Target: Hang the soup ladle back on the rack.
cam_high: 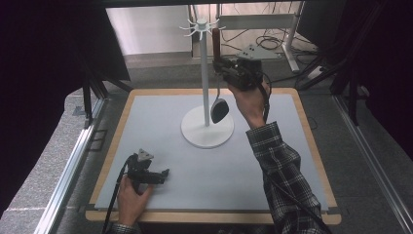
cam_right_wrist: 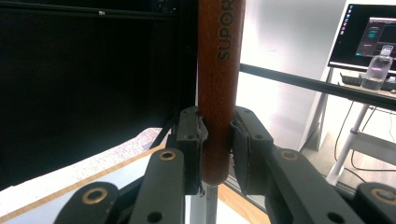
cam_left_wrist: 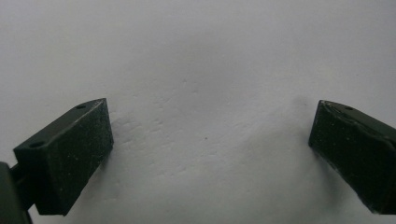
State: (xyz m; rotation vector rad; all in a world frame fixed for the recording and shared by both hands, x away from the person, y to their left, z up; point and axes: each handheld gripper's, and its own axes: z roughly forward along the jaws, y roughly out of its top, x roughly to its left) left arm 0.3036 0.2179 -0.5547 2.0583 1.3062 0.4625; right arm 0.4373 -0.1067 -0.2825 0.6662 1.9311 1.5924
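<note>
Right tongs [cam_right_wrist: 217, 140]: clamped on the reddish-brown wooden handle [cam_right_wrist: 219, 70] of a long utensil with a dark spoon-like head [cam_high: 219, 110], raised beside the white pronged utensil stand [cam_high: 206, 92], handle top level with the prongs.
Probable reason for the grip: upright carry near the hooks, likely for hanging or unhooking; which of the two, impossible to tell.
Utensil position: off the worktop, dangling next to the stand's pole, head just above the round base.
Left tongs [cam_left_wrist: 210, 140]: jaws wide apart, nothing between, parked low over the grey mat of the wood-edged worktop [cam_high: 272, 195], probably idle.
Count: one utensil, one stand, two tongs, two hands.
</note>
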